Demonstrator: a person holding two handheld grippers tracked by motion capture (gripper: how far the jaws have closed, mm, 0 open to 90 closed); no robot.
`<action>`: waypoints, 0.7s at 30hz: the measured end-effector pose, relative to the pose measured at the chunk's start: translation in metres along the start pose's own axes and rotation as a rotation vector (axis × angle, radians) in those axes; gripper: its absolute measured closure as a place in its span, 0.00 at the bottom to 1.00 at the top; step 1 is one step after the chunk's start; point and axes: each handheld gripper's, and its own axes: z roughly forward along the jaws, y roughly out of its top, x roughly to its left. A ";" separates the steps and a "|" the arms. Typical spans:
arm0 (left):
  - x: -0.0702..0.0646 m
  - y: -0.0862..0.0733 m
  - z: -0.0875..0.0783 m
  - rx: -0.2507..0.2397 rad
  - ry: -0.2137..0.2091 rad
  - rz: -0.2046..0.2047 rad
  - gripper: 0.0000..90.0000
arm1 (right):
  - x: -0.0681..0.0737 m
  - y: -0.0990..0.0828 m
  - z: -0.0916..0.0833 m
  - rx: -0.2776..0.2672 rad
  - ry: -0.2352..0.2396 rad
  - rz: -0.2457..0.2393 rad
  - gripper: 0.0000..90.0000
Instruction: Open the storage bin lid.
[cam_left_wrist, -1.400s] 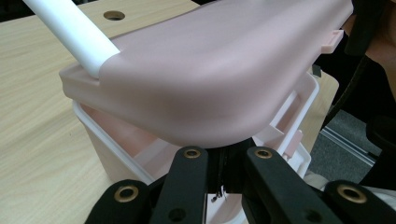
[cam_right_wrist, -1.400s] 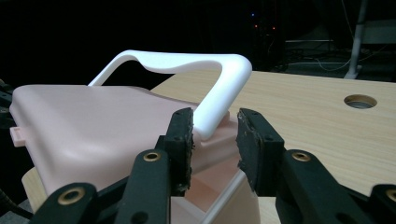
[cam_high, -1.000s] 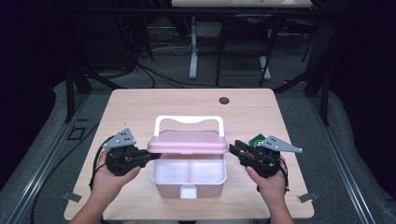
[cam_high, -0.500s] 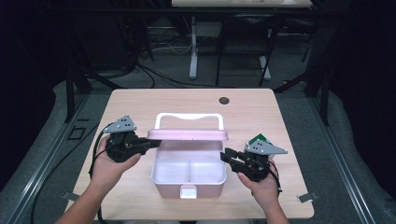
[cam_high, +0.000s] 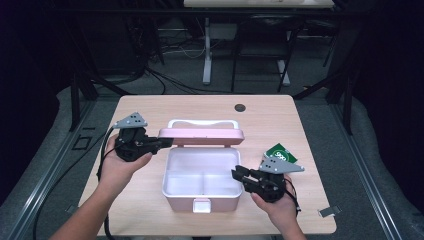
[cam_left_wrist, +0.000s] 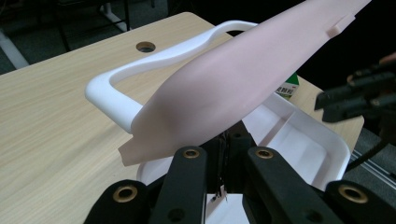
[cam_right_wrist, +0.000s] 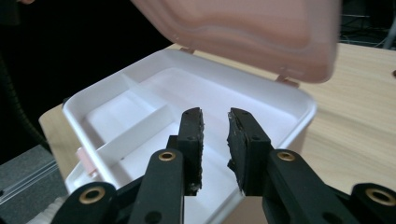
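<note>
Lid of the pink box now stands half raised, where a second ago it lay nearly flat, our left claw clamped on its edge. Our right claw, empty, has been closing beside the box on the counter, so both white compartments lie open for us.
</note>
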 end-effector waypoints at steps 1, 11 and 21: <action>0.001 0.001 0.000 0.004 0.003 0.005 0.99 | 0.003 -0.003 0.000 0.010 0.001 -0.005 0.83; 0.006 0.012 0.004 0.023 0.052 0.000 0.97 | 0.015 -0.020 0.003 0.026 0.003 -0.055 0.84; 0.021 0.025 0.008 0.023 0.095 -0.038 0.96 | 0.018 -0.026 0.010 0.042 0.015 -0.064 0.84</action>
